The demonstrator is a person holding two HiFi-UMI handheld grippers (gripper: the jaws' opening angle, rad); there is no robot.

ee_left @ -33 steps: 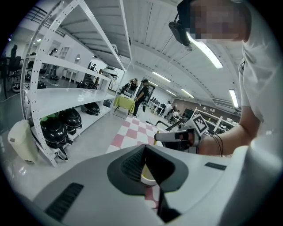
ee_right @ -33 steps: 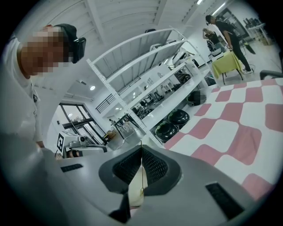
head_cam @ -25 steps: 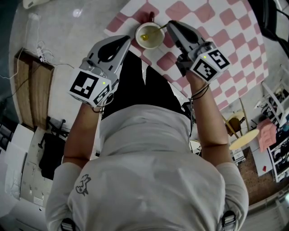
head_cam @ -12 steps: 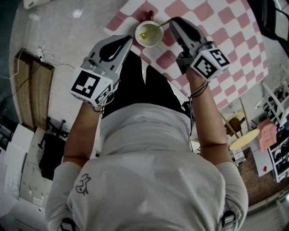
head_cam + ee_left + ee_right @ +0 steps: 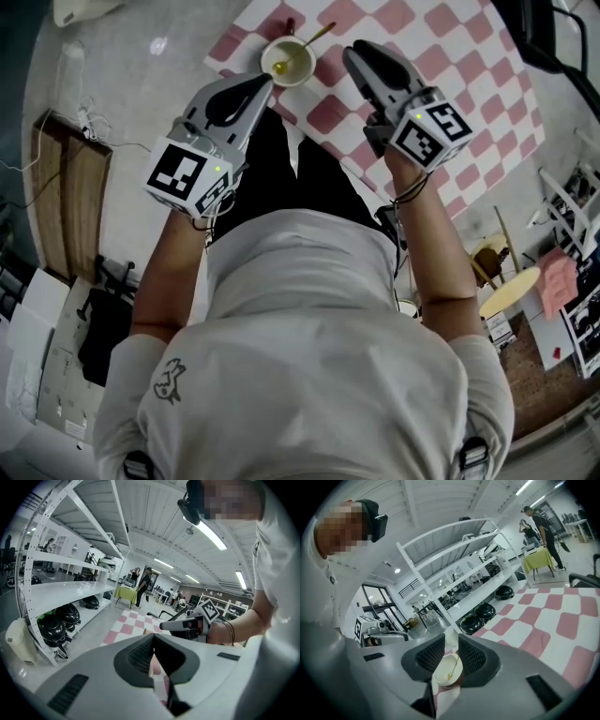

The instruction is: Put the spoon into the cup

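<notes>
**Spoon in cup, tongs released.** The cream cup [image 5: 287, 62] stands on the pink-and-white checked cloth [image 5: 450, 56], close to the cloth's corner. The spoon [image 5: 313, 40] rests inside the cup. Its bowl is down on the cup's floor, and its handle leans out over the rim on the side away from the person.

**Change.** One second ago the tips of the right gripper [image 5: 351, 52] were at the spoon's handle, just beside the cup's rim. Now they stand to the right of the cup, apart from the handle. The spoon leans on the rim with nothing holding it.

**Right gripper.** In its own view the two ribbed pads are parted. The cup and spoon show through the gap from a distance, and nothing lies between the pads.

**Left gripper.** The left gripper [image 5: 263, 83] has kept its place on the person's side of the cup, a little to the cup's left. Its jaws meet tip to tip and hold nothing.

**Reading.** The release appears finished and the task looks done. All that seems to remain is drawing the right gripper away without brushing the projecting handle, since a knock there could tip the spoon or the cup.
</notes>
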